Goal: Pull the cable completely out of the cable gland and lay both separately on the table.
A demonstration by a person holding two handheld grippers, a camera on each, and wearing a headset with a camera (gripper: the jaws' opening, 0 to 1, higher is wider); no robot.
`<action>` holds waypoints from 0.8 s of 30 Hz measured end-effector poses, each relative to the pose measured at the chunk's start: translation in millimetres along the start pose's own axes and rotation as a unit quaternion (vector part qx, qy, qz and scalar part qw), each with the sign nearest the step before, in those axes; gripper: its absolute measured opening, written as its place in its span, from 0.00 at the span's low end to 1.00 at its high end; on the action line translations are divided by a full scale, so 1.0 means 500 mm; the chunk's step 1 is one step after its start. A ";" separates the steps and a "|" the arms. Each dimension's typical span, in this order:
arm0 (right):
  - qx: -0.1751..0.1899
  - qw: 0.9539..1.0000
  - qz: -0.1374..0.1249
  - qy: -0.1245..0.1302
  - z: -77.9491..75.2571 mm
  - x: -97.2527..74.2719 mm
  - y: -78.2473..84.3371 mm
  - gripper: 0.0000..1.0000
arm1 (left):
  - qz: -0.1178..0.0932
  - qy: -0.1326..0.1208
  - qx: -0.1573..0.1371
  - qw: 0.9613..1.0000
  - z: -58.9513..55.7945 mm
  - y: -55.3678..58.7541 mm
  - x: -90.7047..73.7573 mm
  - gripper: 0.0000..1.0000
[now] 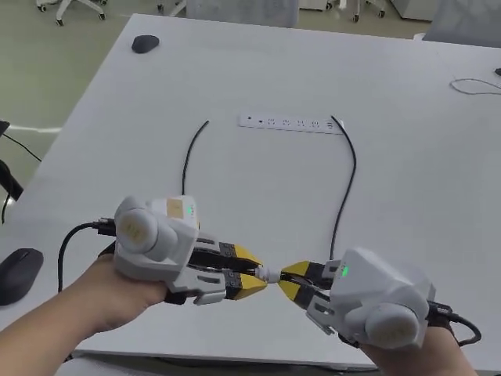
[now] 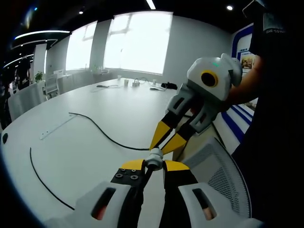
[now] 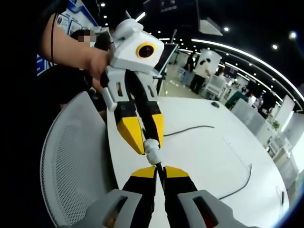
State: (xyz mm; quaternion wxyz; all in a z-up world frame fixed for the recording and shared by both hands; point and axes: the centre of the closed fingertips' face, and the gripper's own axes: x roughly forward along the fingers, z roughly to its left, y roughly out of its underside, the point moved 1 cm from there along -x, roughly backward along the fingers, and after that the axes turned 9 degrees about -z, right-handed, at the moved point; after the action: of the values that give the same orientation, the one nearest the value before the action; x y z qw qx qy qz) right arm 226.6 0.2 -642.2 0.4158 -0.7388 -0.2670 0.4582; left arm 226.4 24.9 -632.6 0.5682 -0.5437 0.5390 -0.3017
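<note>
- The fingers of the left gripper are clamped on the small white cable gland, which is held in the air over the near edge of the tabletop.
- Tip to tip with them, the fingers of the right gripper are pinched together on the thin black cable, just beside the gland's mouth.
- From that grip the cable drops to the tabletop and runs away in a long curve that ends close to a white power strip.
- A second black stretch lies on the tabletop on the left side and passes out of sight behind the left gripper.
- The step in hand looks like the pull itself. It should go best with the gland held steady while the right gripper draws straight along the gland's axis. A sideways drag would likely make the cable bind in the seal.
- With so little room between the tips, I would expect several short pulls with a fresh grip near the gland each time.
- The loose cable should be watched so it does not catch on the power strip.
- Hard to make out: whether the two black stretches are one cable through the gland, how much cable sits inside it, and whether its nut is slackened.
</note>
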 end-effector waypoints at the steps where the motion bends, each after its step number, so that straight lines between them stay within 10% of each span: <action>1: 0.001 1.000 0.000 0.001 -0.001 -0.001 0.001 0.00 | 0.000 -0.001 0.001 1.000 0.001 0.000 0.001 0.15; 24: 0.058 0.998 0.013 0.021 -0.029 -0.007 0.045 0.00 | -0.001 -0.013 -0.001 1.000 0.009 -0.002 0.003 0.15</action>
State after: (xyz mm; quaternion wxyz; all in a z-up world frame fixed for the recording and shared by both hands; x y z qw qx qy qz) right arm 238.4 -19.4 -656.4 0.4578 -0.7262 -0.2217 0.4624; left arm 231.2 24.7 -633.0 0.5744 -0.5485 0.5316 -0.2944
